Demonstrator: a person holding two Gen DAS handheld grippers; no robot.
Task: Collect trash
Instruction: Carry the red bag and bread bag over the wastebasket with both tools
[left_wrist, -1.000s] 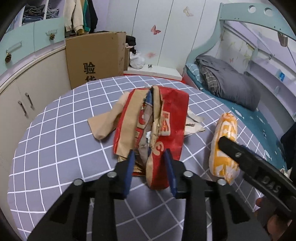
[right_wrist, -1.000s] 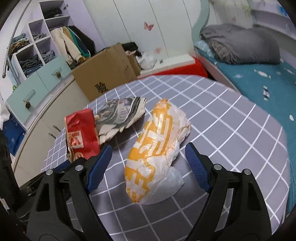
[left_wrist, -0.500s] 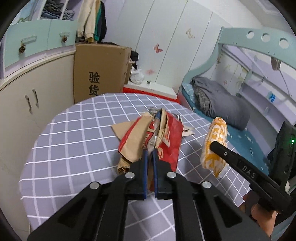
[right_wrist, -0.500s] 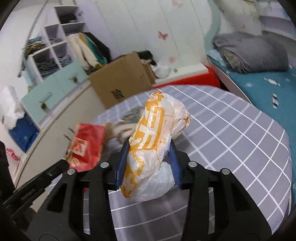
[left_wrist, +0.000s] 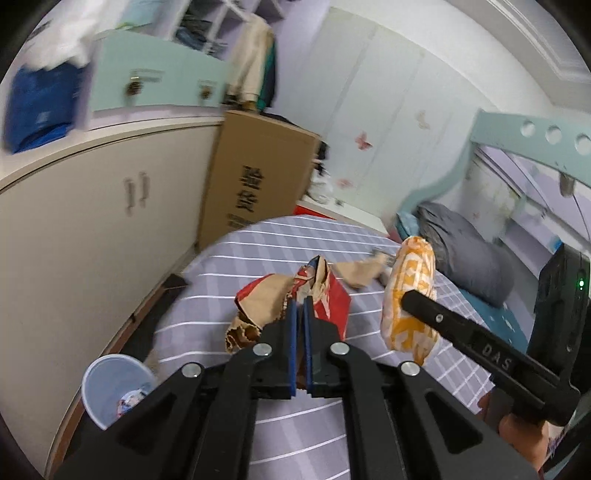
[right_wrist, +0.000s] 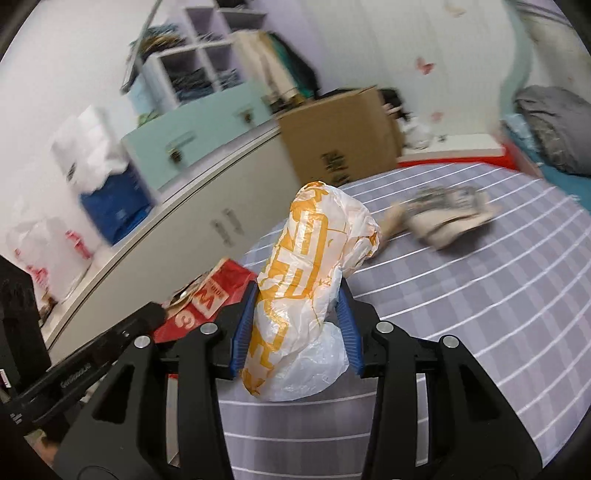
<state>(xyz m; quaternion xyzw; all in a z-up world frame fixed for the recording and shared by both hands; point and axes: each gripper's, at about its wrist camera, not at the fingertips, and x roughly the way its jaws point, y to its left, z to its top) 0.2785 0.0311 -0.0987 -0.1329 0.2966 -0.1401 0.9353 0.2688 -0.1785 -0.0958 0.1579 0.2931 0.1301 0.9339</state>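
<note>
A crumpled red-and-brown paper bag (left_wrist: 291, 295) and a white-and-orange plastic bag (right_wrist: 306, 273) are lifted above the tabletop (right_wrist: 480, 295); grey printed paper (right_wrist: 447, 214) lies flat there.

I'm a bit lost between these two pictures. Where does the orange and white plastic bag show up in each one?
Left wrist view: the orange and white plastic bag is right of centre, behind a black finger of the right gripper.
Right wrist view: the same bag fills the centre, clamped between the blue pads.
Shared landmark: the cardboard box with black characters, standing beyond the checked table.
</note>
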